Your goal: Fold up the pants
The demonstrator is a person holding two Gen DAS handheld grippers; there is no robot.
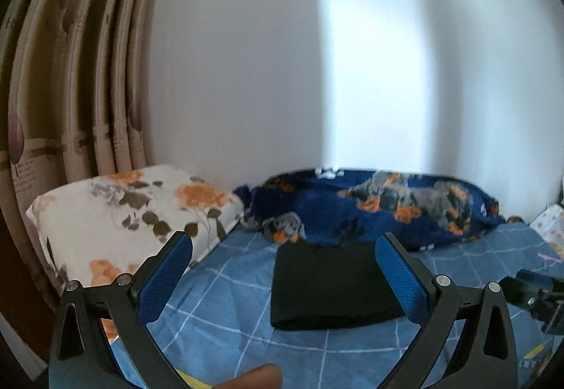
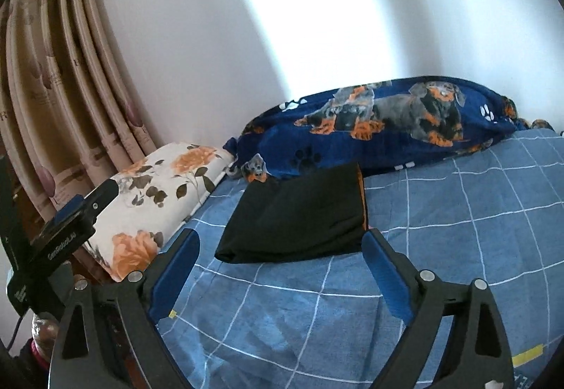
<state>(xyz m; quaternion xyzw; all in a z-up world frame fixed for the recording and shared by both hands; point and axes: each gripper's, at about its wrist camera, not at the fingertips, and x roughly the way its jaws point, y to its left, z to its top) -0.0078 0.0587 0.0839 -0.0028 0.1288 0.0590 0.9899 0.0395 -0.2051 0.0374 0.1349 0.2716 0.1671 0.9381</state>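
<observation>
The black pants (image 1: 331, 286) lie folded into a compact rectangle on the blue checked bed sheet (image 1: 225, 311). In the right wrist view the pants (image 2: 299, 212) show an orange inner edge on their right side. My left gripper (image 1: 283, 241) is open and empty, held above the sheet just in front of the pants. My right gripper (image 2: 280, 237) is open and empty, also just short of the pants' near edge. The right gripper shows at the right edge of the left wrist view (image 1: 535, 294); the left gripper shows at the left of the right wrist view (image 2: 70, 220).
A white floral pillow (image 1: 123, 216) lies left of the pants. A dark blue dog-print blanket (image 1: 380, 205) is bundled behind them against the white wall. Beige curtains (image 1: 70, 72) hang at the left.
</observation>
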